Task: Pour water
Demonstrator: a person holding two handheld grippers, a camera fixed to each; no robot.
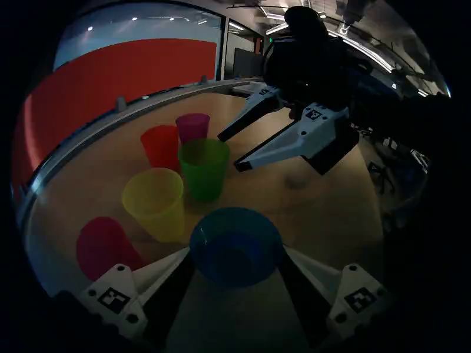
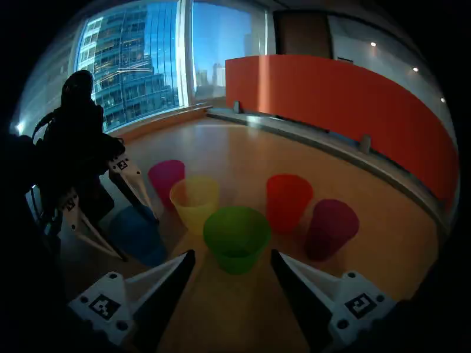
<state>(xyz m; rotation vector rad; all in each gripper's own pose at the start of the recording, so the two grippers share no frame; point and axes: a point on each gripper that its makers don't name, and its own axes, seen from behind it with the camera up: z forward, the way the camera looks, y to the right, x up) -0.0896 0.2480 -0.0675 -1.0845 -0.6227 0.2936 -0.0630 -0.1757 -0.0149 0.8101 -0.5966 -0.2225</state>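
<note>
Several coloured plastic cups stand close together on a wooden table (image 1: 324, 206). A blue cup (image 1: 235, 262) sits between the fingers of my left gripper (image 1: 235, 250), whose jaws stand wide and flank its sides, open. Beyond it are a yellow cup (image 1: 156, 203), a green cup (image 1: 204, 167), a red cup (image 1: 160, 146), a purple cup (image 1: 193, 126) and a dark pink cup (image 1: 103, 247). My right gripper (image 2: 232, 253) is open, its tips just short of the green cup (image 2: 236, 235). It also shows across the table (image 1: 227, 154), held by a person.
A red-orange partition (image 2: 353, 100) runs behind the table's raised far edge (image 2: 329, 144). Large windows (image 2: 135, 59) lie beyond. In the right gripper view the left gripper (image 2: 140, 240) brackets the blue cup (image 2: 141, 232), with bare tabletop (image 2: 235, 147) behind the cups.
</note>
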